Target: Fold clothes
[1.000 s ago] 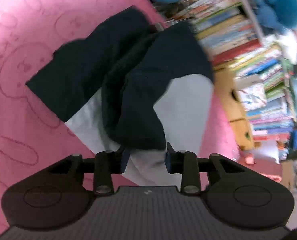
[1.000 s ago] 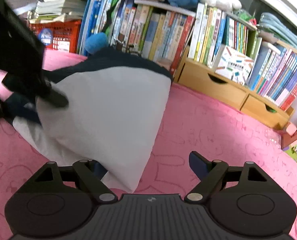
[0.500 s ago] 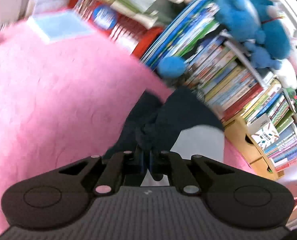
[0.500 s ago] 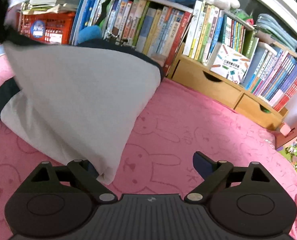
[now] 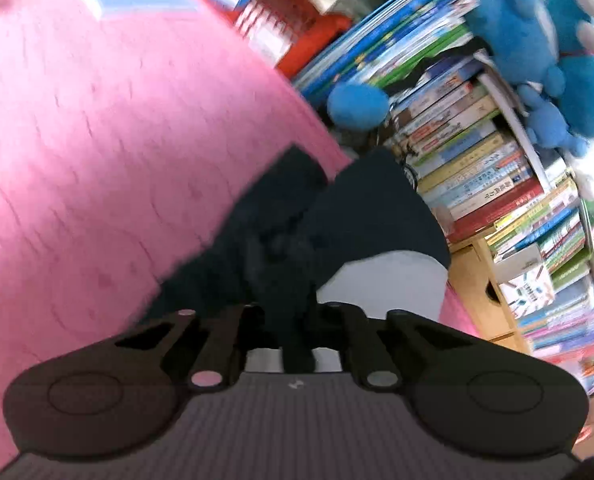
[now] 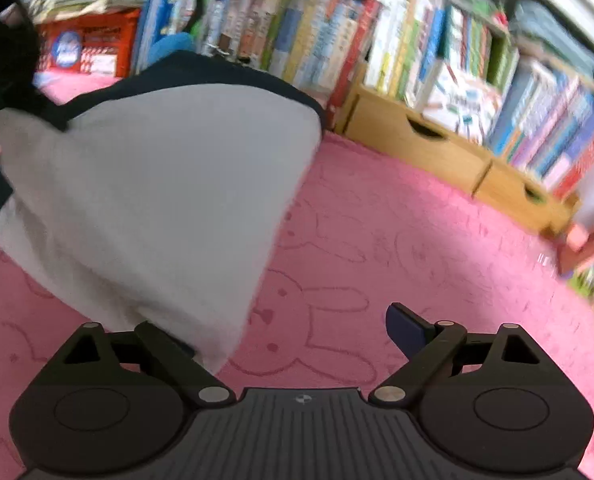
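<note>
The main risk is that the garment [image 5: 349, 220], a dark navy and pale grey top, slips or bunches: the left tongs [image 5: 289, 320] have only a narrow pinch of the navy cloth, and a bunched fold like that may hold more than one layer, so any lift or pull could drag the whole piece across the pink blanket [image 5: 97, 140] rather than turning one edge over. A second worry is the crowded bookshelf [image 6: 437, 80] just beside the far edge of the cloth; a wide swing could catch the books or the blue plush toy [image 5: 357, 104] resting there. The left tongs are closed tight on the navy fabric, which rises between the pads. The right tongs [image 6: 293, 336] stand wide apart and grip nothing; the grey corner of the garment [image 6: 157, 200] drapes over the left finger, hiding its tip, while the right finger hangs over bare blanket [image 6: 417, 240], so that corner is loose and could flop out of line
</note>
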